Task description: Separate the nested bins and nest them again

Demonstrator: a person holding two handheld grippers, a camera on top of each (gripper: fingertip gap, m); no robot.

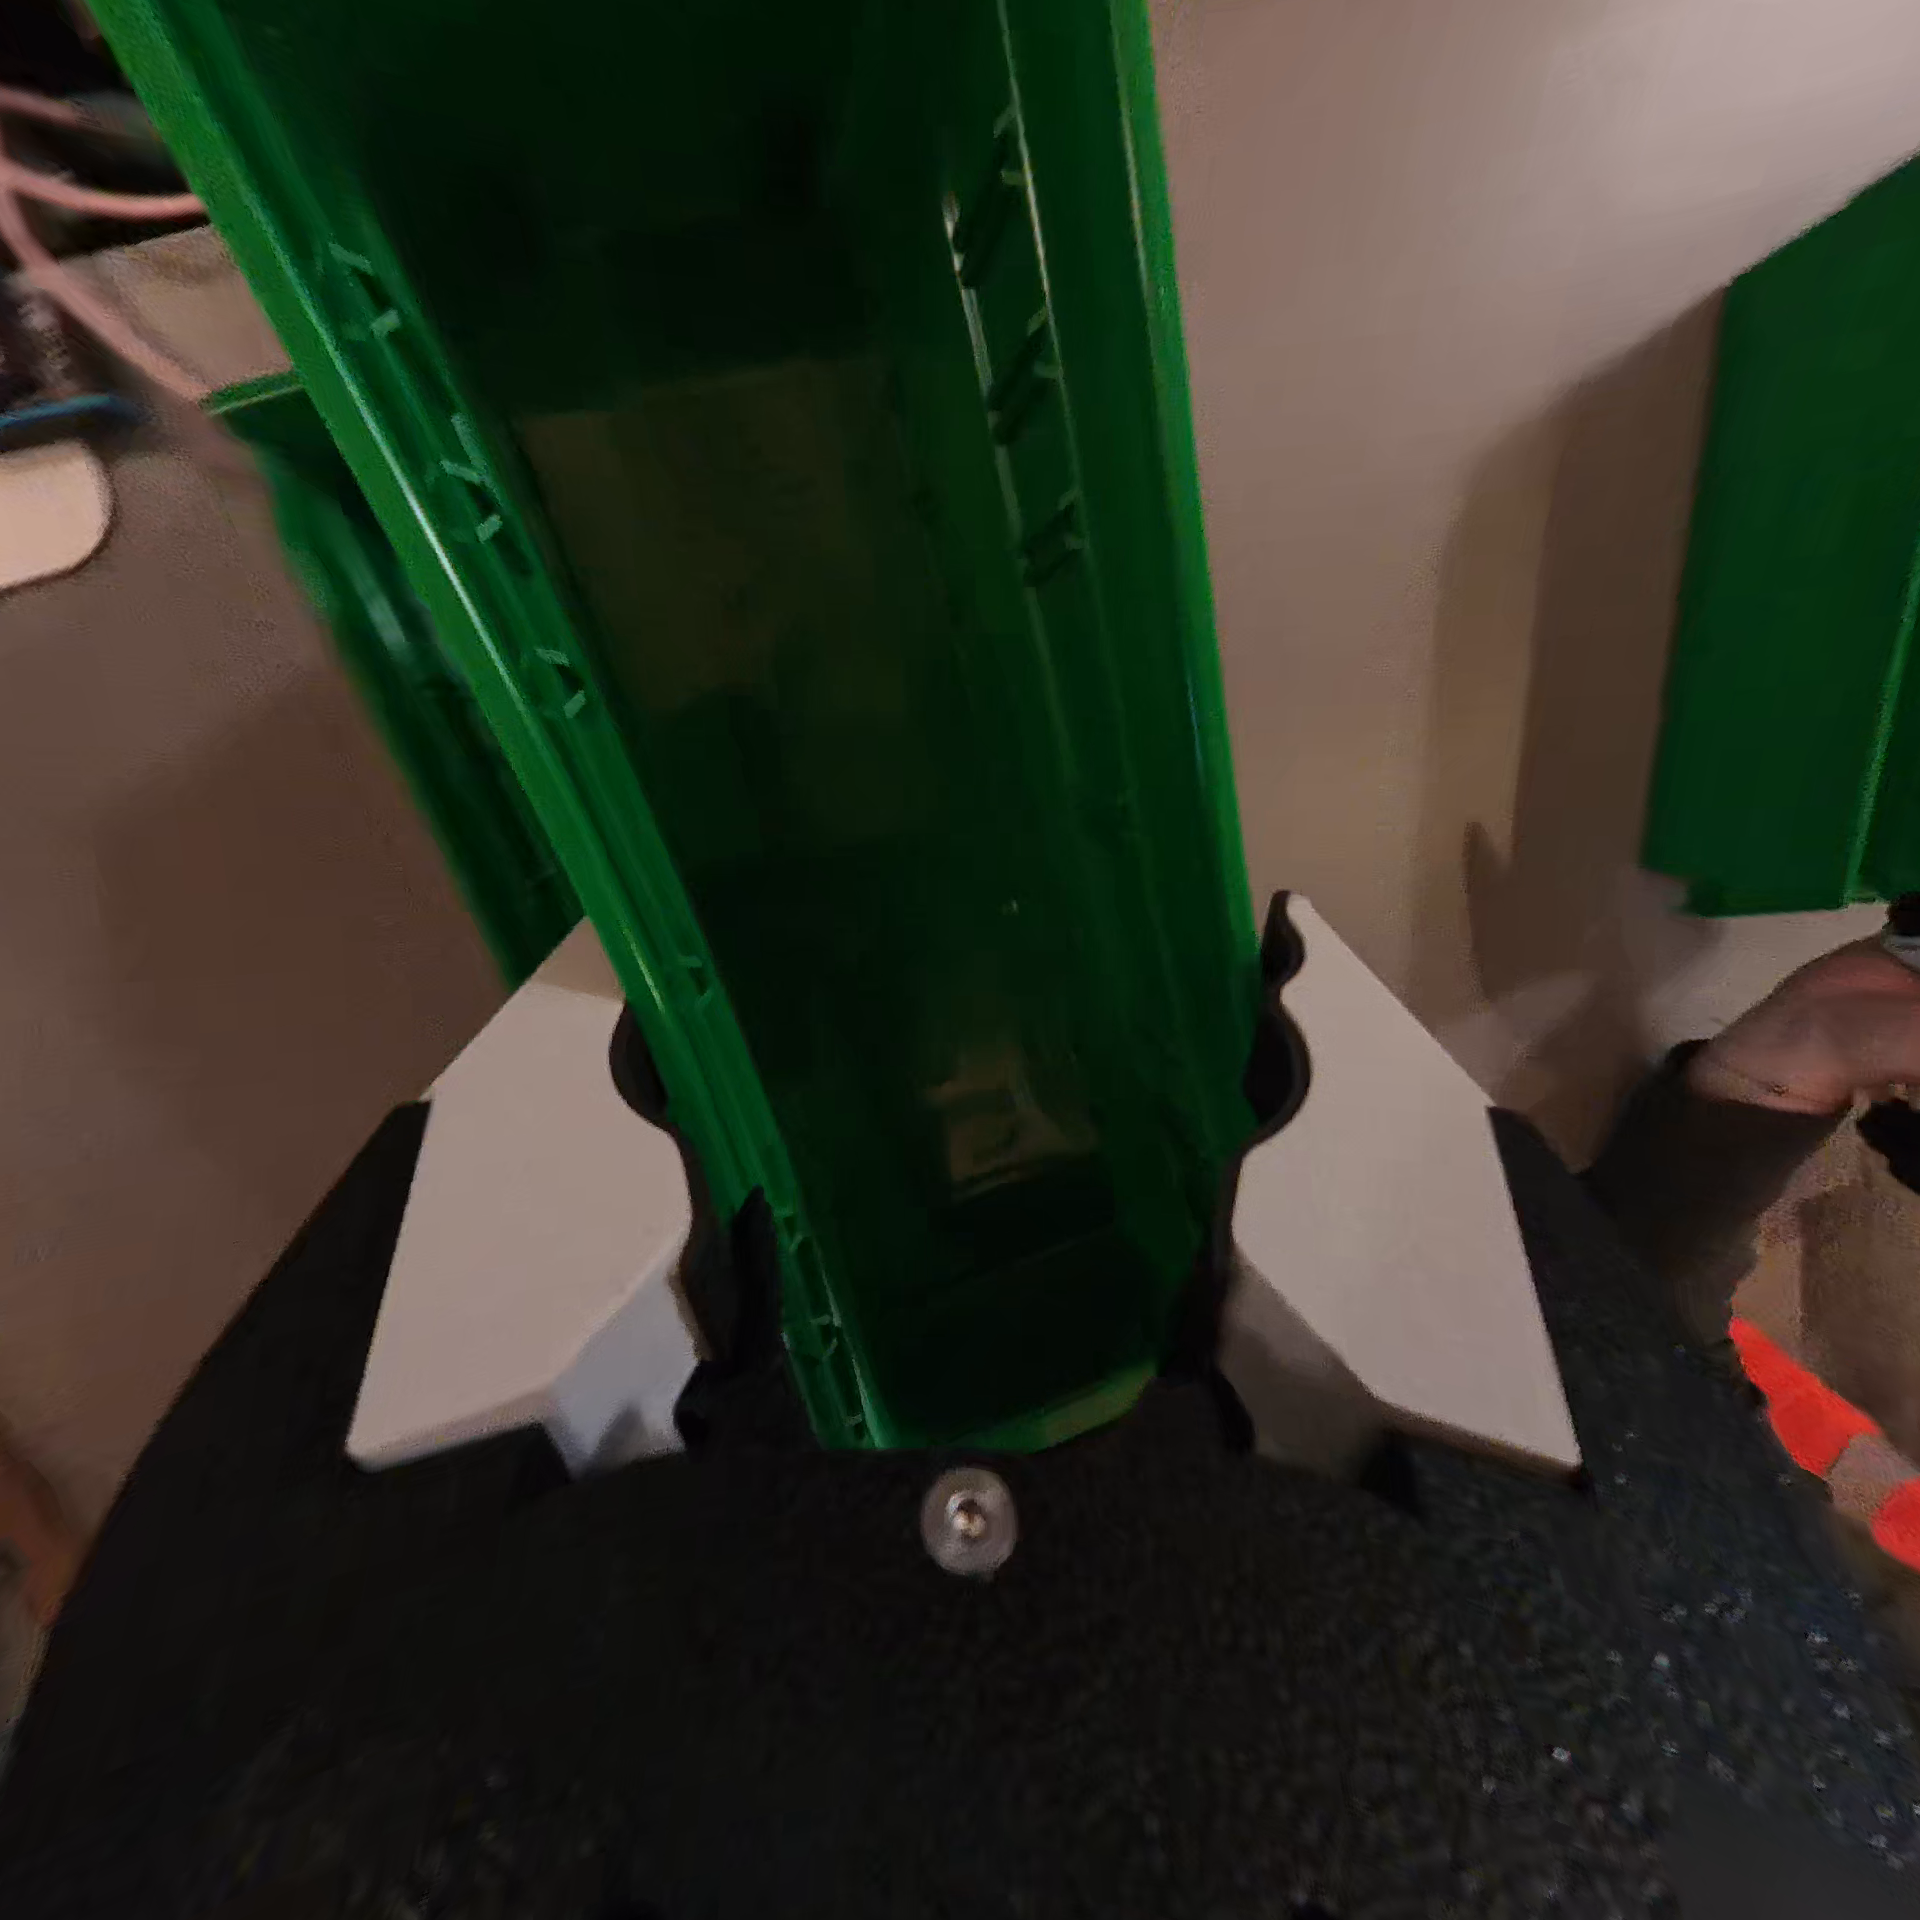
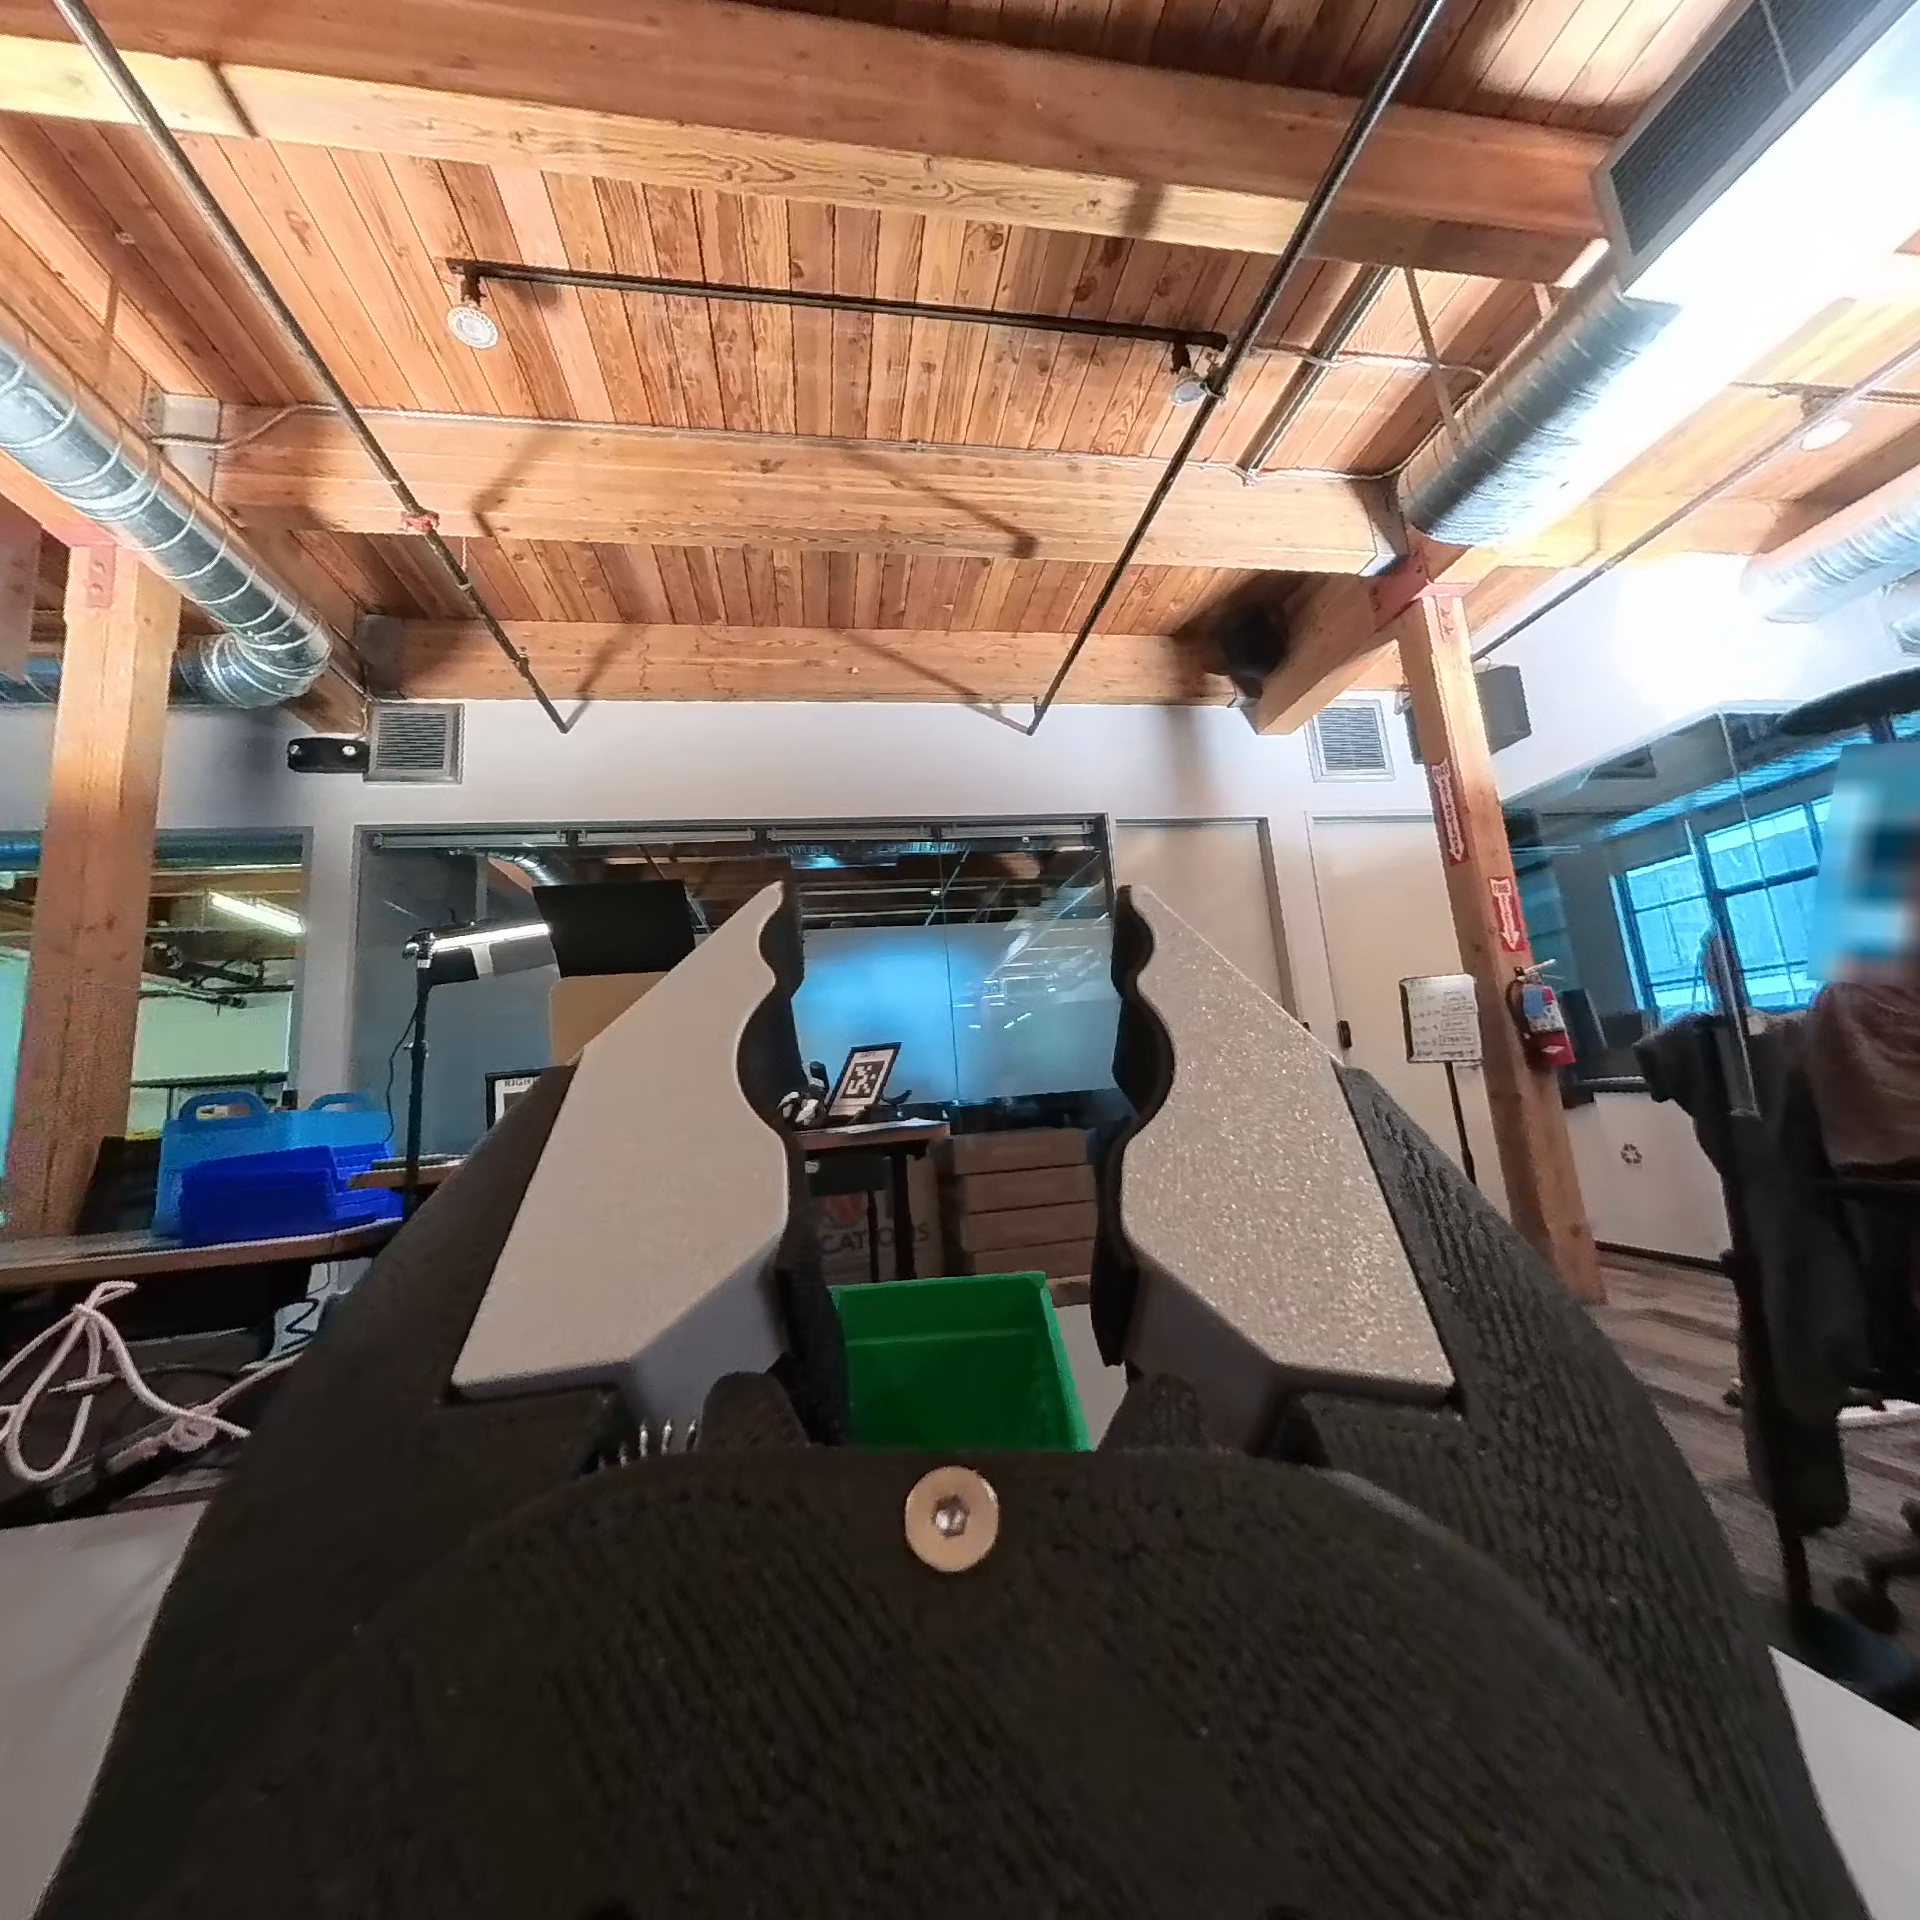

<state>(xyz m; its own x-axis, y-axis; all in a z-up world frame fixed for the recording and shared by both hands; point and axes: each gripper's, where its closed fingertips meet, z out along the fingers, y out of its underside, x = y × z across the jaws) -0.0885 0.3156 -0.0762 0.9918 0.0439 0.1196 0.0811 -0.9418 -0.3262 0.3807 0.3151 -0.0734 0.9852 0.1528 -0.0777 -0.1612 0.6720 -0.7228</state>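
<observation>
**Operator:** Two hand-held grippers, two different jobs right now. My left hand-held gripper is clamped on a green bin, one finger on each long wall, and I am looking straight down its length. The bin is up off the counter. The image is smeared, so it is moving.

**Observer:** And the right one?

**Operator:** My right hand-held gripper is tilted up toward the wooden ceiling, jaws parted about halfway, nothing between them. Low in the gap behind it I see the end of a green bin, but the fingers are not on it.

**Observer:** Where are the other bins?

**Operator:** In the left wrist view, a second green bin lies just beside and under the held one on its left, and another green bin stands well apart at the right edge, above a person's hand. Whether that far one is the bin the right camera catches, I cannot tell.

**Observer:** So which step is this?

**Operator:** I judge it is either lifting one out or lowering it back in; I cannot say which from here.

**Observer:** Advice?

**Operator:** Keep the held bin level with the one below so the ribbed walls don't bind, move it along its own axis, and bring the right hand-held gripper down to steady the lower bin.
</observation>
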